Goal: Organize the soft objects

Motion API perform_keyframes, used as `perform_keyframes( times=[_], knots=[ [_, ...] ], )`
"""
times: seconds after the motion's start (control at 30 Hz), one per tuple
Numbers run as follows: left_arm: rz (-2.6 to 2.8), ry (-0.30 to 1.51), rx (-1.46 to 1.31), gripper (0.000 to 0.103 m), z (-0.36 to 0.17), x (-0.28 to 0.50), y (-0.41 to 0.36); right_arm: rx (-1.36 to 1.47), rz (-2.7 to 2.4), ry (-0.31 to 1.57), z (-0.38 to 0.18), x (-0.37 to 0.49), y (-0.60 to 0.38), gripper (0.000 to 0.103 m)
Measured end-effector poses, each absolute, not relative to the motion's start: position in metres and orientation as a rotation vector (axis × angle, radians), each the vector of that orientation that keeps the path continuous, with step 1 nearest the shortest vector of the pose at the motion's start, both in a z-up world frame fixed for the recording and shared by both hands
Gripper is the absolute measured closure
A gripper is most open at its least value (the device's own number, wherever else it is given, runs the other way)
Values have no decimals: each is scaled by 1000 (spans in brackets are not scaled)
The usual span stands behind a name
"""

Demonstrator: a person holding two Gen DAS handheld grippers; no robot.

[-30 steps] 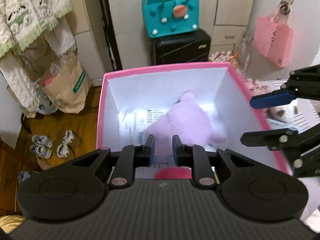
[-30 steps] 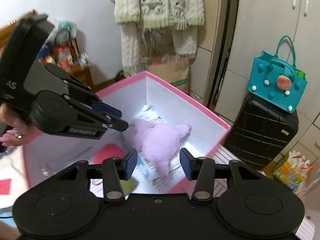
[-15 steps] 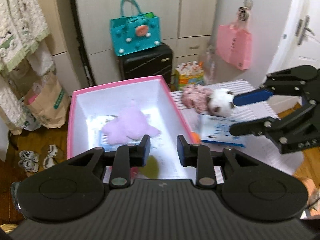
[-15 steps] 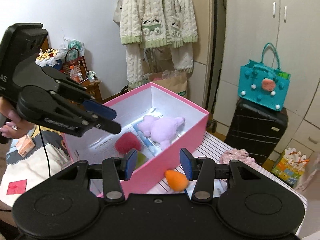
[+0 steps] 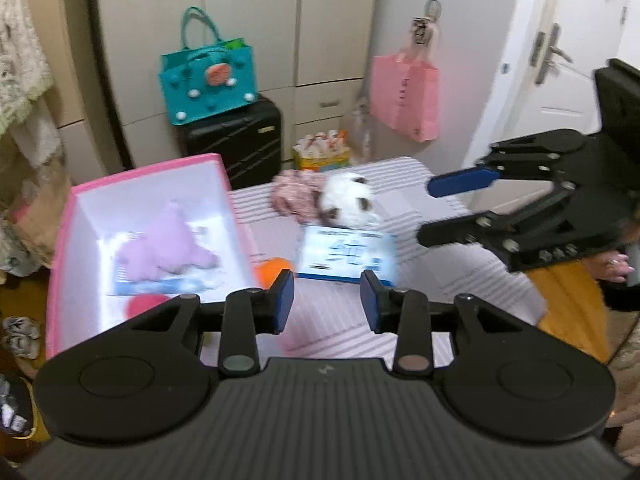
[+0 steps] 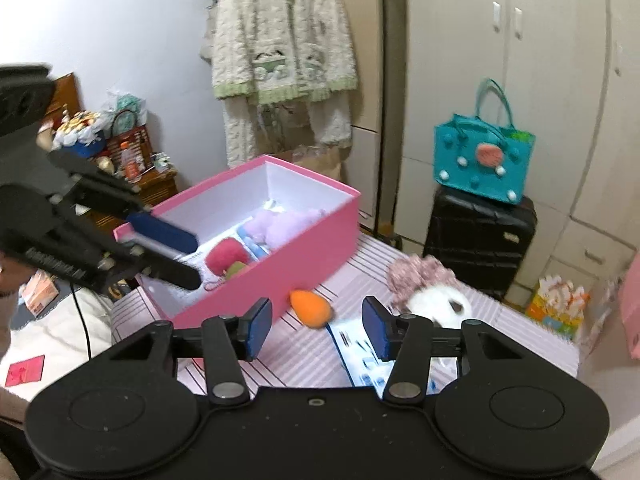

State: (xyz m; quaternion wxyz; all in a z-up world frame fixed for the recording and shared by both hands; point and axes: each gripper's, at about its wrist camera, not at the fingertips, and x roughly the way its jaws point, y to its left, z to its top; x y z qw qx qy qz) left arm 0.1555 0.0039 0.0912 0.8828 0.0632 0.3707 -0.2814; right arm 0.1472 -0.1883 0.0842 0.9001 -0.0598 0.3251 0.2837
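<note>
The left gripper (image 5: 325,300) has its jaws just opening, empty; the right gripper (image 6: 317,328) is parted, empty. Bare striped counter (image 6: 304,364) lies lower centre, right of the pink box (image 6: 280,256).

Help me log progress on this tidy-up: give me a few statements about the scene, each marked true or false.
1. The lilac plush toy lies inside the pink cardboard box. True.
2. The orange teardrop-shaped sponge is in the box. False: it lies on the striped table beside it.
3. The left gripper holds a toy. False: its fingers are apart, nothing between them.
4. The white-and-brown plush lies on the table. True.
</note>
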Motion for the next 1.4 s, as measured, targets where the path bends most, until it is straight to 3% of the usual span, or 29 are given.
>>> perform_keyframes(
  times=[0.3,0.63,1.03,1.4],
  knots=[
    [-628,722,104,64,63,127,-47,20,540,738,52,146,-244,47],
    [-648,804,82,64,3,129,-99,137,533,801,6,162,-285,46],
    [-542,840,-169,64,-49,183,-89,146,525,804,-33,198,-283,45],
    [-434,772,-115,61,-72,202,-92,107,491,786,-53,241,-274,45]
  ],
)
